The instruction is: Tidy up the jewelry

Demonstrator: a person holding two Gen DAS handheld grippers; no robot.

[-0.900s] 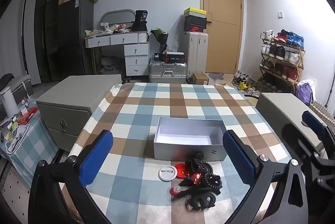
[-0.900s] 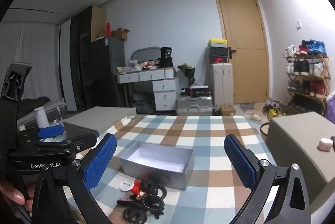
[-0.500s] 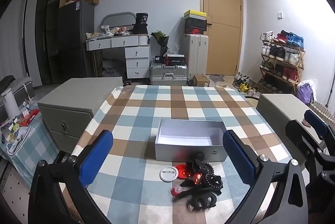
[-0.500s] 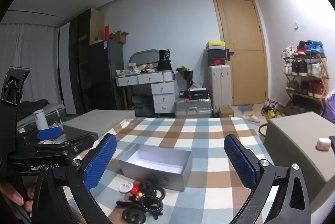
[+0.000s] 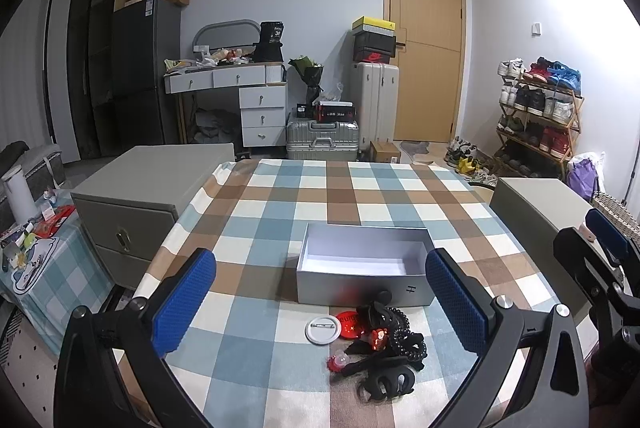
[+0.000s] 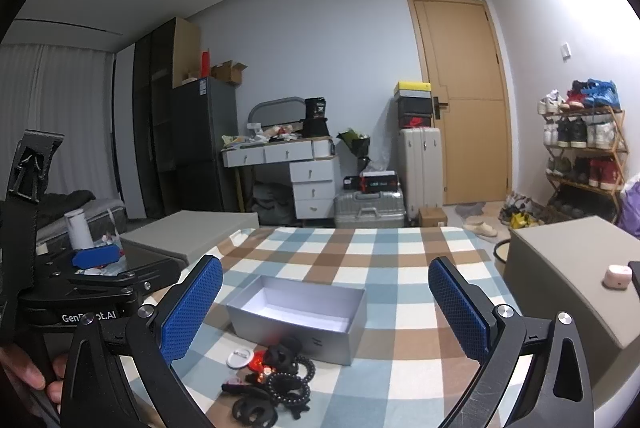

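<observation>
Both cameras have lifted slightly since the earlier frames, so the table sits lower in each view, while the objects on it have stayed put. An open grey box (image 5: 362,282) lies on the checked tablecloth (image 5: 280,196), its long axis running left to right across the left wrist view. Just in front of it, touching its near wall, is the jewelry pile (image 5: 380,344): black coiled bands, a black claw clip, red pieces and a white round badge (image 5: 319,330). The left gripper (image 5: 320,302) hovers above the pile, angled downward, jaws spread wide and empty. The right gripper (image 6: 326,302) is nearly level, equally wide and empty.
</observation>
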